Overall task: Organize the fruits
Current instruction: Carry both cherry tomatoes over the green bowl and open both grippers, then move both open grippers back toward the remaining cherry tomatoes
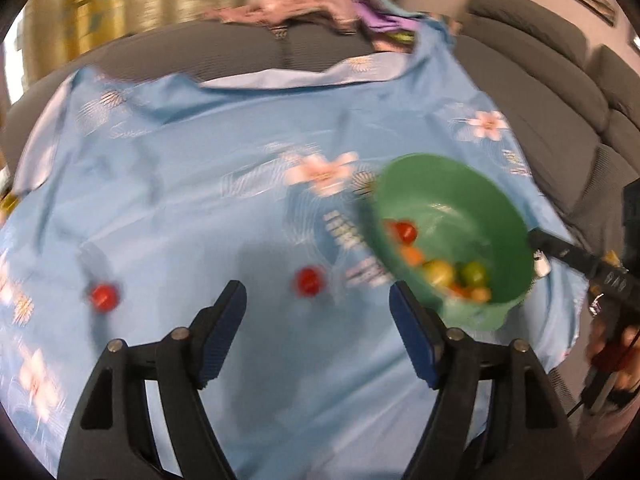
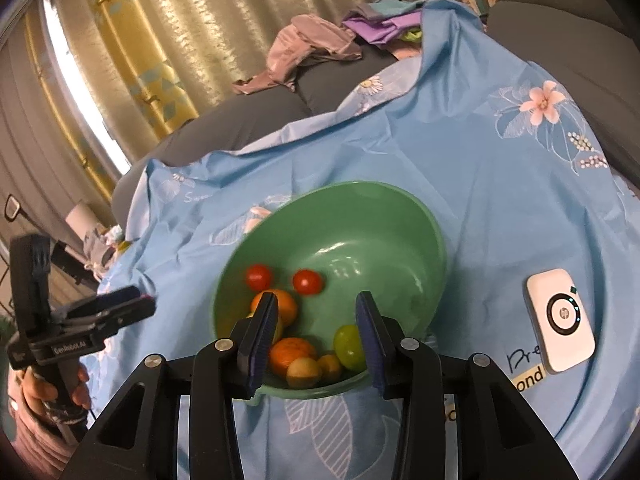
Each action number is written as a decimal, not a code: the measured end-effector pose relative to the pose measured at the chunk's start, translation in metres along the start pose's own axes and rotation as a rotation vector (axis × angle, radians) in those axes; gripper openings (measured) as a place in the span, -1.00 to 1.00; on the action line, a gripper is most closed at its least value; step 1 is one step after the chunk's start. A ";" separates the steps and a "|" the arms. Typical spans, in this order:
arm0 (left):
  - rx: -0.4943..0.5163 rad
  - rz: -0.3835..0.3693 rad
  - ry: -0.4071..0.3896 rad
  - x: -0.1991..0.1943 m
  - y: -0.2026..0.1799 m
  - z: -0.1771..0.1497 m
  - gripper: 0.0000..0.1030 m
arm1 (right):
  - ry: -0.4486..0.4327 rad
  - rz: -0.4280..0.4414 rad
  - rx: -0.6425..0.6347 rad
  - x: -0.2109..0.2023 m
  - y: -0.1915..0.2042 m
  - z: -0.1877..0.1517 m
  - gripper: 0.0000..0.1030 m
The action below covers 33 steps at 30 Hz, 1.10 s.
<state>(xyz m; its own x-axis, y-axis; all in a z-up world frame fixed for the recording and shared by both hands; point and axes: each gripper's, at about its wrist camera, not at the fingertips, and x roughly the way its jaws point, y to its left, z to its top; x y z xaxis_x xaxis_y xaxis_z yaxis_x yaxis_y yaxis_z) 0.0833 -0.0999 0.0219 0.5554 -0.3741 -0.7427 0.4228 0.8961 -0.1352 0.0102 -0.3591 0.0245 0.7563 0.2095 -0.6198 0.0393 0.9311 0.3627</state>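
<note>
Left gripper (image 1: 318,300): jaws apart, empty, low centre of its frame.
Right gripper (image 2: 316,320): jaws apart over the bowl's near rim, gripping nothing.
Green bowl (image 2: 400,216): centre frame on the blue floral cloth (image 2: 460,152), holding mixed fruit.
Loose tomatoes (image 1: 308,280) (image 1: 104,297): on the cloth, lower left of the bowl.
White device (image 2: 560,326): right of the bowl.

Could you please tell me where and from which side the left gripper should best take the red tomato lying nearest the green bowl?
Grip the tomato across its round middle, coming straight down from above. It sits alone on the cloth, beside the bowl, and the open left gripper probably spans it.
</note>
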 end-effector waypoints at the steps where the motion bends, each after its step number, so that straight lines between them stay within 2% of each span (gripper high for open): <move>1: -0.019 0.020 0.001 -0.006 0.010 -0.008 0.44 | 0.001 0.008 -0.008 0.000 0.004 0.000 -0.21; 8: -0.114 0.098 0.032 -0.035 0.057 -0.052 0.46 | 0.006 0.069 -0.097 -0.002 0.042 -0.003 -0.21; 18: -0.161 0.102 0.011 -0.061 0.073 -0.078 0.46 | 0.075 0.140 -0.251 0.010 0.100 -0.018 -0.21; 22: -0.164 0.092 0.009 -0.062 0.075 -0.084 0.46 | 0.141 0.164 -0.307 0.029 0.122 -0.031 -0.21; 28: -0.168 0.088 0.020 -0.059 0.082 -0.094 0.46 | 0.257 0.170 -0.332 0.080 0.142 -0.043 -0.21; 33: -0.189 0.083 0.022 -0.056 0.093 -0.099 0.46 | 0.314 0.109 -0.343 0.119 0.150 -0.042 -0.25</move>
<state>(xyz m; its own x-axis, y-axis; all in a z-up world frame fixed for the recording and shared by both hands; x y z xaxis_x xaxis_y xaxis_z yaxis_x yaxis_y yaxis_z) 0.0204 0.0277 -0.0137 0.5659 -0.2937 -0.7704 0.2335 0.9532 -0.1919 0.0788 -0.1824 -0.0243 0.5081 0.3421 -0.7904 -0.2870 0.9326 0.2191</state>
